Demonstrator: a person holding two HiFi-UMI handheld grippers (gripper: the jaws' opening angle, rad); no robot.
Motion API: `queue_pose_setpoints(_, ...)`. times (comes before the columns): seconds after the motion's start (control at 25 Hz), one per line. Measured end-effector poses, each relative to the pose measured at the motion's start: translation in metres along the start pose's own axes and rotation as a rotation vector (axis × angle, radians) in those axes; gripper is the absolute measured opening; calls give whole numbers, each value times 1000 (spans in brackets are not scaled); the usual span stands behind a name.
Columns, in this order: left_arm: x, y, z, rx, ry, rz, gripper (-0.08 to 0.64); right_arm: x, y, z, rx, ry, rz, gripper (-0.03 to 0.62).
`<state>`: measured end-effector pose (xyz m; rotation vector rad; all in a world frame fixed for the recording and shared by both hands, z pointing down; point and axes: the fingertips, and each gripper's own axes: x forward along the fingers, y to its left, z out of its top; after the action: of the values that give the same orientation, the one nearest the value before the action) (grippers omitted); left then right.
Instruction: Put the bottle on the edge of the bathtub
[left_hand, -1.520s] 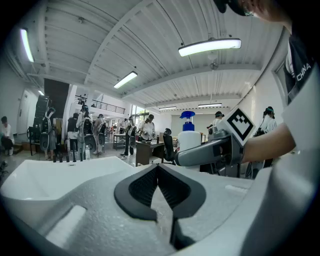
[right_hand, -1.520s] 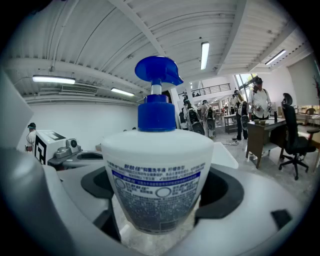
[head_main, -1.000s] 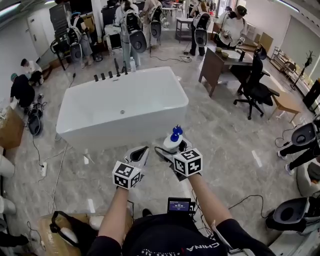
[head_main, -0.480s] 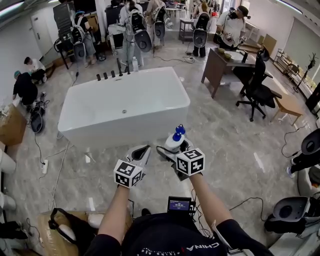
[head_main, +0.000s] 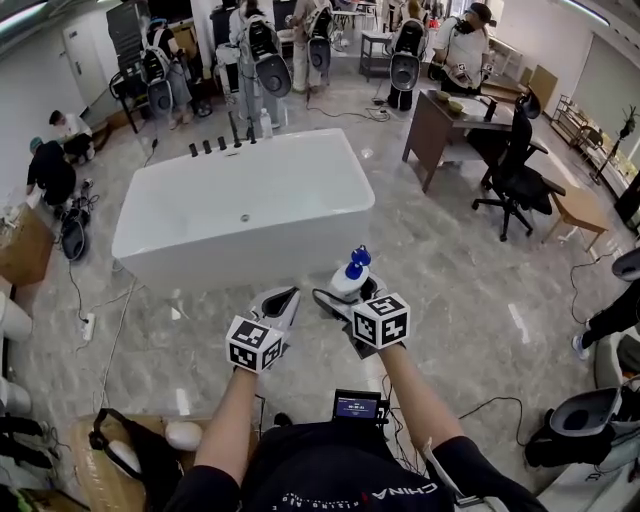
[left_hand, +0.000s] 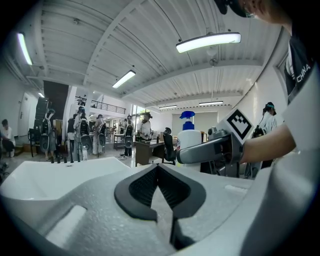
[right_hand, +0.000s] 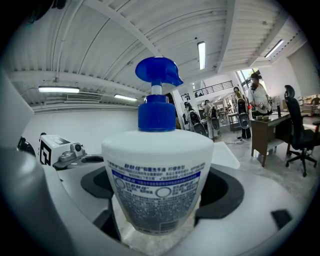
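A white pump bottle (head_main: 349, 277) with a blue pump head fills the right gripper view (right_hand: 157, 175), upright, with my right gripper (head_main: 340, 293) shut on its body. The white bathtub (head_main: 150, 250) stands ahead of me and to the left; its near rim is a short way beyond both grippers. My left gripper (head_main: 282, 300) hangs beside the right one, jaws shut with nothing between them (left_hand: 159, 192). In the left gripper view the bottle (left_hand: 191, 135) shows to the right, above the tub's rim (left_hand: 60, 172).
Black taps (head_main: 220, 142) line the tub's far rim. A brown desk (head_main: 450, 125) and a black office chair (head_main: 512, 175) stand at the right. Several people with gear are at the back and left. Cables (head_main: 80, 300) trail on the marble floor.
The tub has shifted slightly in the head view as I move; both grippers keep their pose, the bottle still held upright in the right one.
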<state>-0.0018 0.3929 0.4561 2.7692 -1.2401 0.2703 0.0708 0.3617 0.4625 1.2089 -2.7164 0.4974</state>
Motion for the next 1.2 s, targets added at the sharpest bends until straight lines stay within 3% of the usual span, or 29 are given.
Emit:
queue_pose_setpoints(0.24,17,-13,3,-34,-18,-15,9,-5,-26,0,15,-6,-4,494)
queue_pose_setpoints(0.52,56,8,2,-27,8,-39,9,19,-58,7,23,-2,-14,494)
queue_pose_setpoints(0.88,131,100,9,-42,-8,-98,10,108,-116,36,27,17,-82,494)
queue_pose_setpoints(1.2,173,198,25,-28,-19,-104,10,192,-136,67,34,15,-126,494)
